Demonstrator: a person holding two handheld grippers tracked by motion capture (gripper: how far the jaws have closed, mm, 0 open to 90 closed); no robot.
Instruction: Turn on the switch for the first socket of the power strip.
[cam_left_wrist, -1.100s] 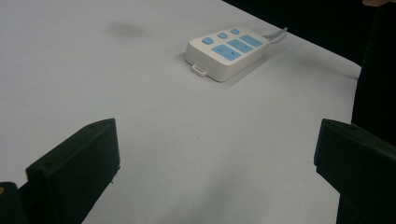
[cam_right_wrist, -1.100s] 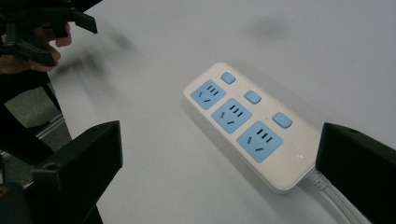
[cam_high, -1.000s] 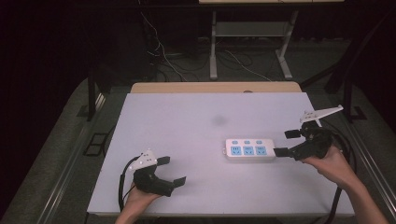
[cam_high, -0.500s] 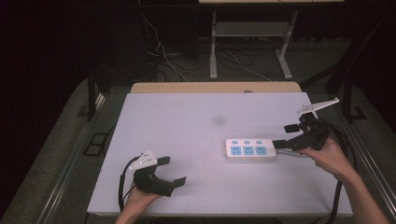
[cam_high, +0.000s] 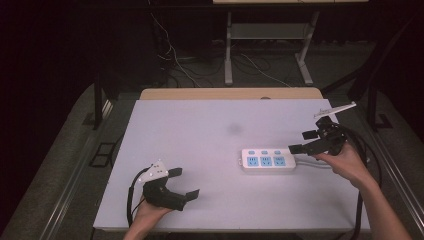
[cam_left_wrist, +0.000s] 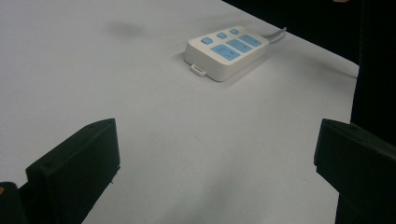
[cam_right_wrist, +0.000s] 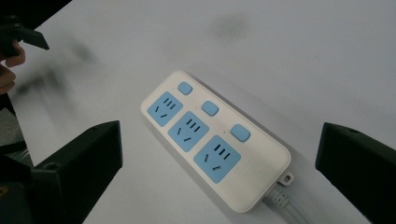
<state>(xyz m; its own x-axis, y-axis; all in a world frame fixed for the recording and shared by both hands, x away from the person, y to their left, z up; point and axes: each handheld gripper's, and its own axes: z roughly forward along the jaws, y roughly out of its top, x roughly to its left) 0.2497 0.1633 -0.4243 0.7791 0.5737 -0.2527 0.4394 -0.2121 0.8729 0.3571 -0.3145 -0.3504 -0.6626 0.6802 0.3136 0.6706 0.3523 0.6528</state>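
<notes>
A white power strip (cam_high: 267, 161) with three blue sockets and three blue buttons lies flat on the white table (cam_high: 200, 130), right of centre. Its grey cable (cam_high: 312, 165) leaves the right end. My right gripper (cam_high: 302, 141) hovers open just above that cable end, jaws pointing left along the strip. In the right gripper view the strip (cam_right_wrist: 212, 135) lies between the two wide-apart jaws. My left gripper (cam_high: 183, 182) rests open near the front left of the table with nothing between its jaws. From there the strip (cam_left_wrist: 226, 49) is far ahead.
A faint dark smudge (cam_high: 233, 129) marks the table's middle. A wooden board (cam_high: 230, 93) runs along the far edge. Behind it are floor cables (cam_high: 190, 60) and a metal stand (cam_high: 265, 35). The right gripper's cable (cam_high: 367, 165) trails off the table's right side.
My right gripper has shifted slightly left and up toward the strip's cable end and tilted its jaws over it. The left gripper and the strip have stayed put.
</notes>
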